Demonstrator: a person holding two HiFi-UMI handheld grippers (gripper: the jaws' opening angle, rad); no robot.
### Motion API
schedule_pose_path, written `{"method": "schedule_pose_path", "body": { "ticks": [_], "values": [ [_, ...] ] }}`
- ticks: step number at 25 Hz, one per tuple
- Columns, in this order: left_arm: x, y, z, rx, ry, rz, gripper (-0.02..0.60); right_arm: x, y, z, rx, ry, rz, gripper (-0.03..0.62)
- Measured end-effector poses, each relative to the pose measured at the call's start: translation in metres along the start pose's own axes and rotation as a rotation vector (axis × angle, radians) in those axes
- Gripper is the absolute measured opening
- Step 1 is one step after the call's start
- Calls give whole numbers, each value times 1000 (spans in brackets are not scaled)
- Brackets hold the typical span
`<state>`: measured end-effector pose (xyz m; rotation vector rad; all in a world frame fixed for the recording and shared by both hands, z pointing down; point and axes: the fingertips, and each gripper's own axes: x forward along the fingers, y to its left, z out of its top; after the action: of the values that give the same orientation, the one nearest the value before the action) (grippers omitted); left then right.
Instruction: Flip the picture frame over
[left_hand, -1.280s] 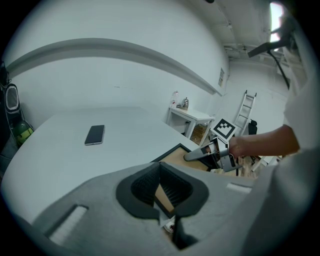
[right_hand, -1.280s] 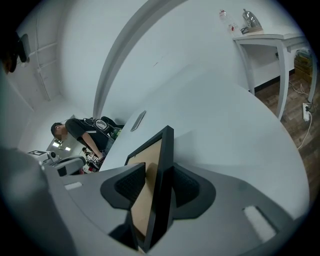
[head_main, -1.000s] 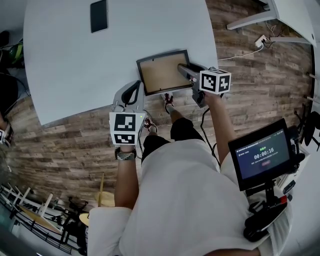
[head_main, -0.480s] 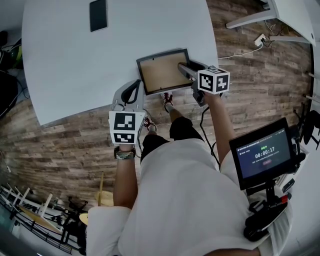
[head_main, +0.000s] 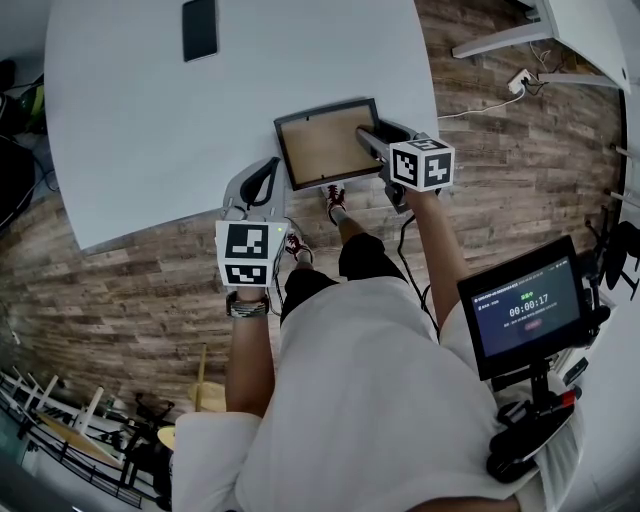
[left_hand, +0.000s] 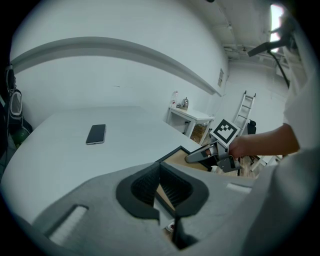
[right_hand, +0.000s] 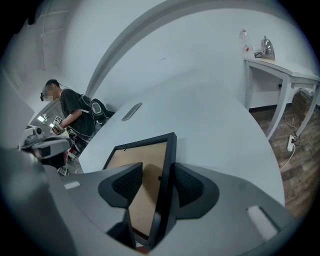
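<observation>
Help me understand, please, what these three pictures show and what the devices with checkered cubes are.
Those are two-jaw grippers, hand-held by a person, one left, one right. One picture comes from a camera on the person's head, looking down; the other two come from cameras riding on the grippers. On the white table lie a picture frame, brown backing up, and a dark phone. The right gripper straddles the frame's right edge, jaws opening, not clamping. The left gripper sits beside the frame, jaws together, holding nothing.
</observation>
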<state>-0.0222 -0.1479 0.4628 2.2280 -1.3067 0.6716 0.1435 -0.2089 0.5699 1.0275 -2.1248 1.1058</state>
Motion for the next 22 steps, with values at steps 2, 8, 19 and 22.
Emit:
{"method": "schedule_pose_path", "body": {
  "ticks": [2, 8, 19, 22],
  "values": [
    [-1, 0, 0, 1, 1, 2, 3, 1, -1, 0, -13, 6, -14, 207],
    [-2, 2, -3, -20, 2, 5, 3, 0, -4, 5, -43, -6, -47, 218],
    [2, 3, 0, -18, -5, 0, 3, 0, -5, 14, -37, -26, -51, 212],
    [4, 4, 2, -9, -9, 0, 3, -3, -7, 17, -34, -42, -60, 212]
  ]
}}
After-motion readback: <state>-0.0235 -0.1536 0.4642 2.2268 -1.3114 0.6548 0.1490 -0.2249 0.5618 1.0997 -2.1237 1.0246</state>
